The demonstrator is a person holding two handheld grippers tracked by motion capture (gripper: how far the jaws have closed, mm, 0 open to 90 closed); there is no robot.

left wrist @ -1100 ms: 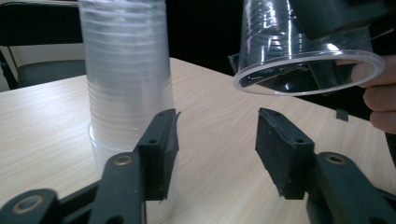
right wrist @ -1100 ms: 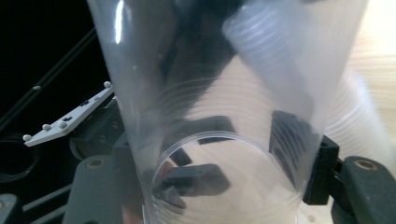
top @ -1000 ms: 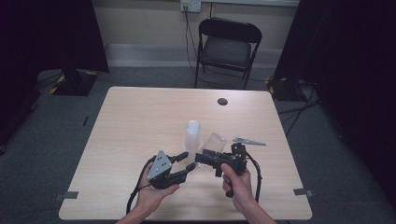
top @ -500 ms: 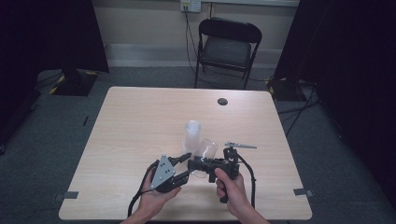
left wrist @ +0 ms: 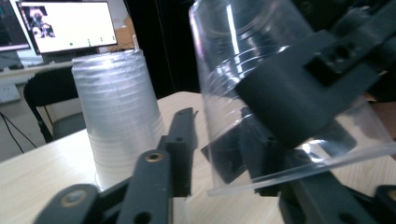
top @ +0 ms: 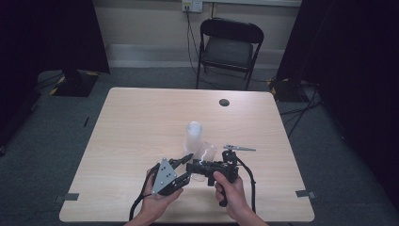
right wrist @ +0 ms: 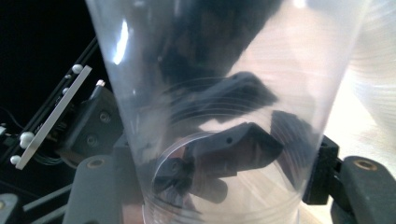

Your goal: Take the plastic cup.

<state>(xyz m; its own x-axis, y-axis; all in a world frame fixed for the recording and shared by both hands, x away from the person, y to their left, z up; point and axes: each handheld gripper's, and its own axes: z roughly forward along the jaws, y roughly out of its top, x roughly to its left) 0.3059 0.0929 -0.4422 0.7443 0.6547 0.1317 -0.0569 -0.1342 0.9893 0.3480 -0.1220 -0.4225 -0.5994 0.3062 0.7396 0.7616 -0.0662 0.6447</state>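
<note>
We are holding a clear cup [top: 205, 151] in the right gripper [top: 196, 168], low over the near middle of the table [top: 141, 122], just in front of the stack [top: 193, 135] of frosted cups standing upside down. The right jaws are standing narrow and are pinching the cup wall: in the right gripper view the cup [right wrist: 224, 93] is filling the space between them, and its rim is pointing toward the left gripper [top: 185, 167]. The left jaws have just been closing, but in the left gripper view they are not yet pressing on anything; the cup [left wrist: 261, 84] is lying just beside them, and we cannot tell for sure whether one pad is already grazing its rim, because the plastic is transparent and the reflections are confusing. We are judging this cup to be very light, thin and springy, so it will be denting or cracking under a hard squeeze, and its smooth wall will be slipping easily. The best place to take it is near the rim, where the rolled edge is giving stiffness, or with one finger inside and one outside the wall. The stack [left wrist: 116, 121] is standing near, so a wide swing of either gripper is risking to knock it over. A small metal tool [top: 239, 148] is lying to the right, near the right hand. The table edge is close below our hands, while the far half is giving plenty of open room for moving.
</note>
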